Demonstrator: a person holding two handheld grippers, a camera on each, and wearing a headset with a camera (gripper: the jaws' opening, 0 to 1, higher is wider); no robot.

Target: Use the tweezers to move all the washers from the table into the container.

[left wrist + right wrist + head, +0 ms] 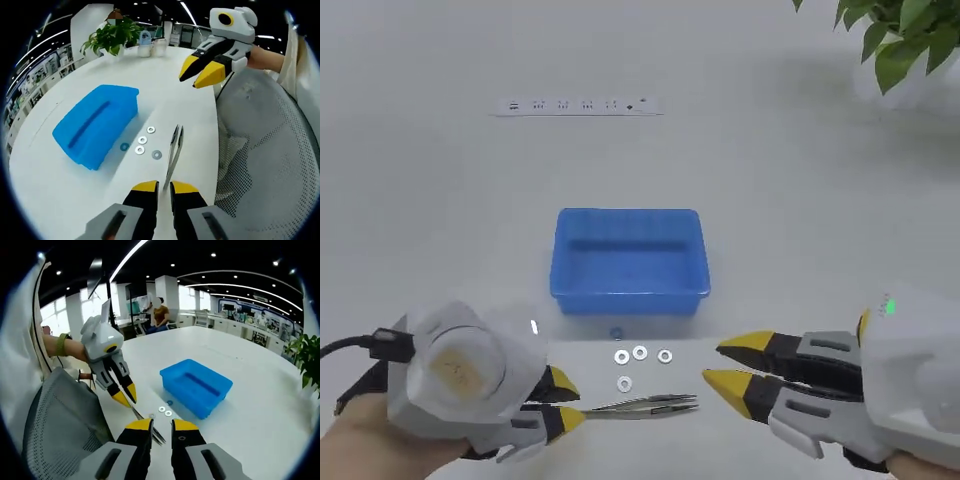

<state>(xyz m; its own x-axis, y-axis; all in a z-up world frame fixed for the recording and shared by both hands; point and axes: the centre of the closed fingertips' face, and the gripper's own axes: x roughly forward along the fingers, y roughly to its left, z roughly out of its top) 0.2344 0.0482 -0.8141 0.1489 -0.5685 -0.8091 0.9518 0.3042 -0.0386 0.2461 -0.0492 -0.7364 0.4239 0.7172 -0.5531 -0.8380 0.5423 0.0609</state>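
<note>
Working on the white table (440, 200), with the blue container (630, 250) empty near its middle. Early step, apparently: nothing moved across yet. Right gripper (713, 362) hovering by the near edge, jaws parted, holding nothing. Left gripper (573, 402) closed, seemingly, on the rear end of the tweezers (645, 405), prongs slightly apart and empty. Five washers (640, 352) loose between container and tweezers. Next: swing the tips over one washer, then pinch.
</note>
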